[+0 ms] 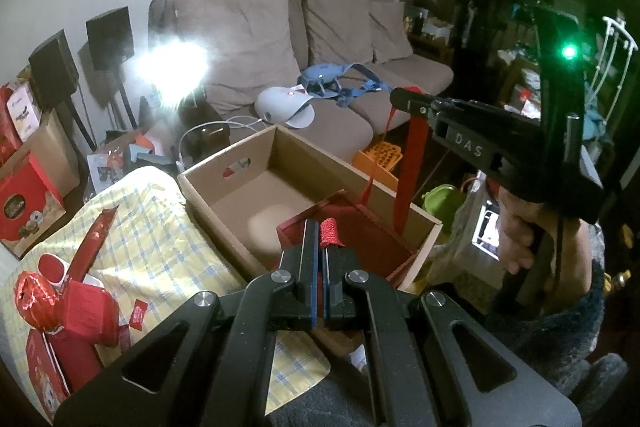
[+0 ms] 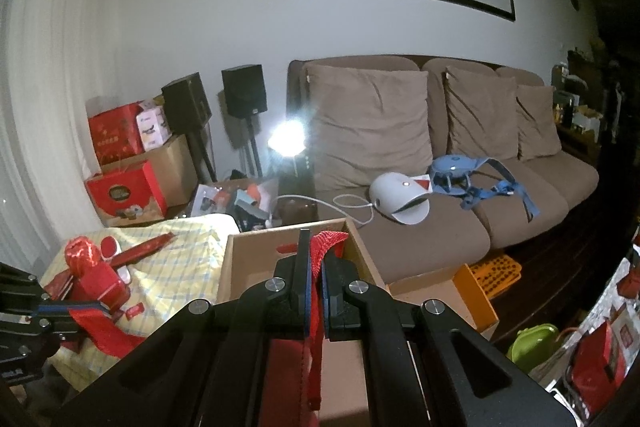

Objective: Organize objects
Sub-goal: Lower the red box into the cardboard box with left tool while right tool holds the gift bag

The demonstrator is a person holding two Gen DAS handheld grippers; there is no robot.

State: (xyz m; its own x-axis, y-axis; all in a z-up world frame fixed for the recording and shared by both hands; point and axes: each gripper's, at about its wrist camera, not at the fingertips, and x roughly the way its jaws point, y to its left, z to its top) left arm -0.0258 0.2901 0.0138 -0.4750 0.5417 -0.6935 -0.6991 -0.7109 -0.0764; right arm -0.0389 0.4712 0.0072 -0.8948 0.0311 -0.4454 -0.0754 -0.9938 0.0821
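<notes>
An open cardboard box [image 1: 224, 195] stands in front of me; it also shows in the right wrist view [image 2: 244, 259]. A red gift bag [image 1: 360, 239] hangs over its near right corner. My left gripper [image 1: 322, 247] is shut on the bag's red rope handle [image 1: 330, 231]. My right gripper [image 2: 318, 267] is shut on the bag's other red woven handle [image 2: 328, 241]. In the left wrist view the right gripper [image 1: 404, 95] is raised at the right, with a red strap [image 1: 410, 163] hanging from it down to the bag.
Red gift items [image 1: 76, 303] lie on a yellow checked cloth [image 1: 160, 239] to the left. A brown sofa [image 2: 440, 219] behind holds a white device [image 2: 400, 197] and blue straps [image 2: 476, 179]. An orange crate [image 2: 496, 269], a green container [image 2: 532, 341] and red boxes [image 2: 124, 187] stand around.
</notes>
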